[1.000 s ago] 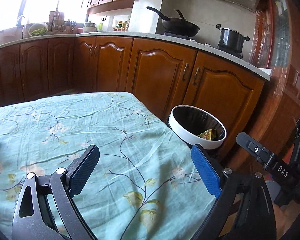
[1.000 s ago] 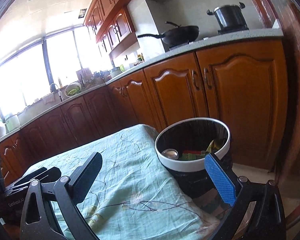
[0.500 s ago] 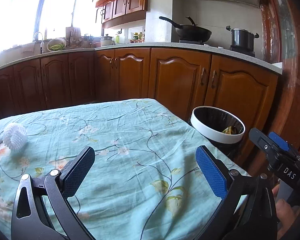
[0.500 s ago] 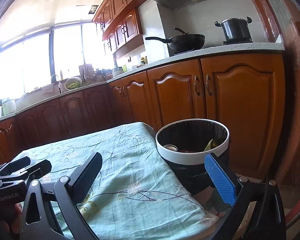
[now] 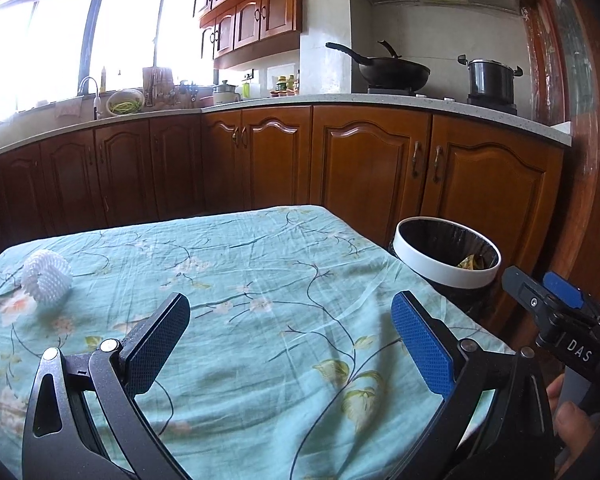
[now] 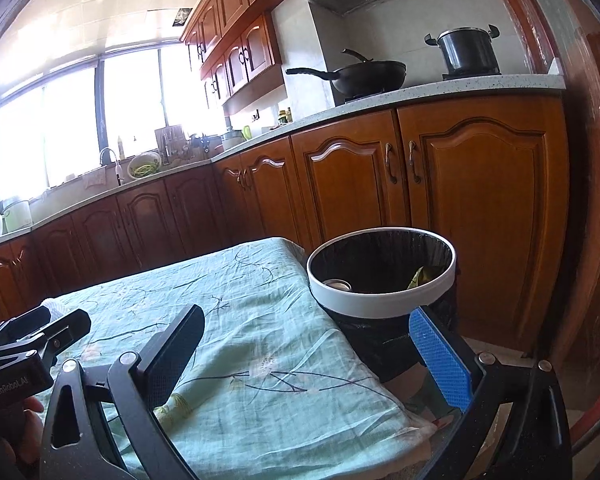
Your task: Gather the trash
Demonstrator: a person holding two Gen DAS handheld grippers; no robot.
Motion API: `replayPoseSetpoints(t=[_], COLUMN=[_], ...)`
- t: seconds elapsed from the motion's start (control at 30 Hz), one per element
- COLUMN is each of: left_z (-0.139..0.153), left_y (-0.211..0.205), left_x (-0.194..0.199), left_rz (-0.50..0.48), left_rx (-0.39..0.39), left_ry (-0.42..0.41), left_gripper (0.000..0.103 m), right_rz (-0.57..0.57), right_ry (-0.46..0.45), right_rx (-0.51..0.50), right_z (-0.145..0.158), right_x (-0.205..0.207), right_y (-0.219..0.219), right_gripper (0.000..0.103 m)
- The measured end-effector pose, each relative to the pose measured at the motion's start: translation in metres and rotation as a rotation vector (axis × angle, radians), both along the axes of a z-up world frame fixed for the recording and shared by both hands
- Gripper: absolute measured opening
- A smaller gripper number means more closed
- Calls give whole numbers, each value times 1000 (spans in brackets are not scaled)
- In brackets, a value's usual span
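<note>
We see a white foam net sleeve (image 5: 46,282), curled into a loose ring, lying on its side near the far left corner of the tabletop (image 5: 260,264) on the floral teal cloth. Beside the tabletop's right edge stands our trash bin (image 6: 380,300), round, white-rimmed and lined with a black bag, upright and open; inside lie a metal can (image 6: 337,284) and yellow-green scraps (image 6: 418,278).

surface: table under a wrinkled teal floral cloth (image 5: 260,264) | on it: white ribbed foam-net sleeve (image 5: 46,282) near the far left corner | left edge: red and yellow slivers, unidentifiable | rest: bare cloth
</note>
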State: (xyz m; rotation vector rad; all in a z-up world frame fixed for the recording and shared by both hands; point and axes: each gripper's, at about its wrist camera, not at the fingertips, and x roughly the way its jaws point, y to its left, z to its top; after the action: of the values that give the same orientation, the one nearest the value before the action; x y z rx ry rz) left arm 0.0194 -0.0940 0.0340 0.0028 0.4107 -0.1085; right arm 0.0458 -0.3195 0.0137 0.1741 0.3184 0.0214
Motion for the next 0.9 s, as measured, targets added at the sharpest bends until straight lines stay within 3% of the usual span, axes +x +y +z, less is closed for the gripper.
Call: replayPoseSetpoints(t=[0.9], left_z=[-1], left_y=[1], left_x=[-2], left_rz=[-9], left_rx=[9], left_ry=[-7], left_gripper=[103], right_rz=[15], right_ry=[-3], right_rx=[1], right_z=[-1], right_x=[4], right_y=[-1], right_gripper=[103])
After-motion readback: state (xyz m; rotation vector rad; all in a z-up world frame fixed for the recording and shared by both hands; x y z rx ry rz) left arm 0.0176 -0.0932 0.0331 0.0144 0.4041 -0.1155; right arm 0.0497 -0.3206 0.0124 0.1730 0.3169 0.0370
